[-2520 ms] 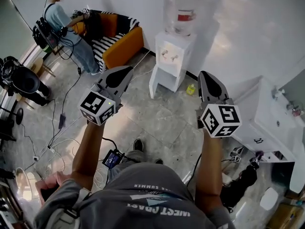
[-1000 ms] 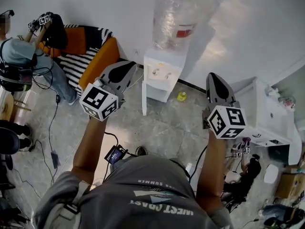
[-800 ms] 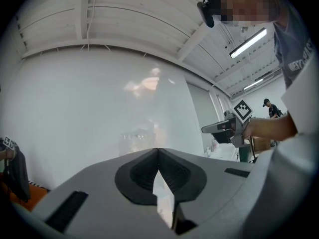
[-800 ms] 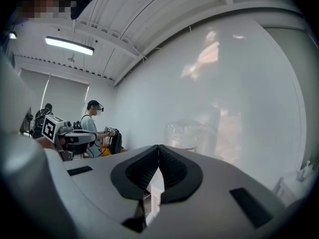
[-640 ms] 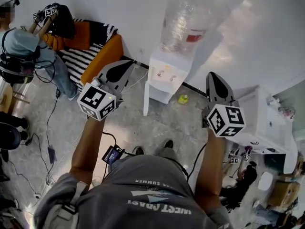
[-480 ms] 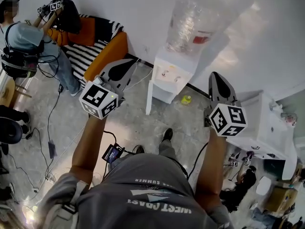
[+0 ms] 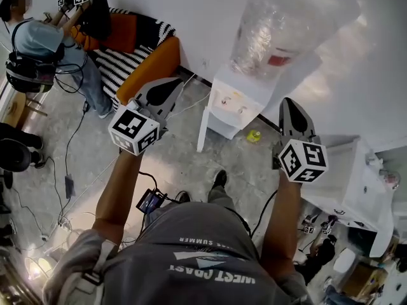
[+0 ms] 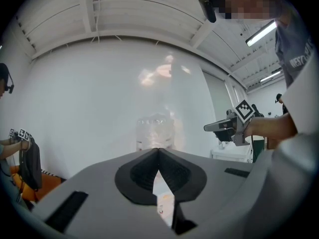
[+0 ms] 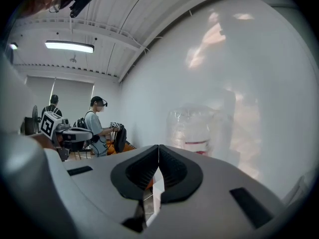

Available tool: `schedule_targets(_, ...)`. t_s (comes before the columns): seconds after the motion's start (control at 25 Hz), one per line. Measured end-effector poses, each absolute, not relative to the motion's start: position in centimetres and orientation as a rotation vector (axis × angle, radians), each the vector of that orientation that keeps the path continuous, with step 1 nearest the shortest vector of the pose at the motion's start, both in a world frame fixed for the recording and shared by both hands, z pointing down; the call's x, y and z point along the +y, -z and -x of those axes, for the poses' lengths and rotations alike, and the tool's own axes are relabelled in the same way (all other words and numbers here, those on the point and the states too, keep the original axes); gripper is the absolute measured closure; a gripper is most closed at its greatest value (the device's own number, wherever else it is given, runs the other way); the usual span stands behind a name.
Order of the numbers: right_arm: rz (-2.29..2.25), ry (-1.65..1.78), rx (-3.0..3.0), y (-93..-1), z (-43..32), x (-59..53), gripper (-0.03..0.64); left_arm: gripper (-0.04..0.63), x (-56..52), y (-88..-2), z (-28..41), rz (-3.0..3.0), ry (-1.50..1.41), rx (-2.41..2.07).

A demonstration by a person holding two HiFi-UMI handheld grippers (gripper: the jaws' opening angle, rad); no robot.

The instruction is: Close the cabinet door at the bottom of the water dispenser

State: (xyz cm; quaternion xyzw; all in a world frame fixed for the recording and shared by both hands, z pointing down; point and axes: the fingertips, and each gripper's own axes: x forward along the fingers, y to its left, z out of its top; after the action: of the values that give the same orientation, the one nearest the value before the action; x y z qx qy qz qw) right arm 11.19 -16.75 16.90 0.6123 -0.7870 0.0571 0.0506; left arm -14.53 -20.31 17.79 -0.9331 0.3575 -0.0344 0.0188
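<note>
Clear crinkled plastic bottle [image 7: 280,30], glossy white plastic dispenser [image 7: 224,116], polished stone floor [image 7: 173,170], orange cloth sofa [image 7: 156,65]

The room is bright and evenly lit. In the right gripper view a ceiling strip light [image 9: 70,46] glows at 10 o'clock; the left gripper view shows another strip lamp [image 8: 261,32] at 2 o'clock. In the head view, pale glare patches sit on the white wall [image 7: 375,49] at 2 o'clock, the water bottle [image 7: 280,30] looks washed out, and the floor [image 7: 35,264] flares at 8 o'clock. Both gripper views bend straight lines and darken at the corners.
</note>
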Motion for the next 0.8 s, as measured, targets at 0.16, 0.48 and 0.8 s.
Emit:
schedule_targets(0.16,-1.844,-0.221,-2.388,-19.1,-12.8,-18.9,0.588,0.58,-22.4,-19.9,12.9,2.922,0.148,1.14)
schedule_targets(0.48,-1.807,-0.31,-2.361,-24.0,-15.2,-22.4,0.588,0.58,-26.1,-25.2,10.1,2.98,0.259,1.179)
schedule_targets(0.8,-1.777,-0.407,-2.296,-30.9,-17.2,-24.1,0.588,0.58,-28.8,-32.7,8.6,3.047,0.393,1.204)
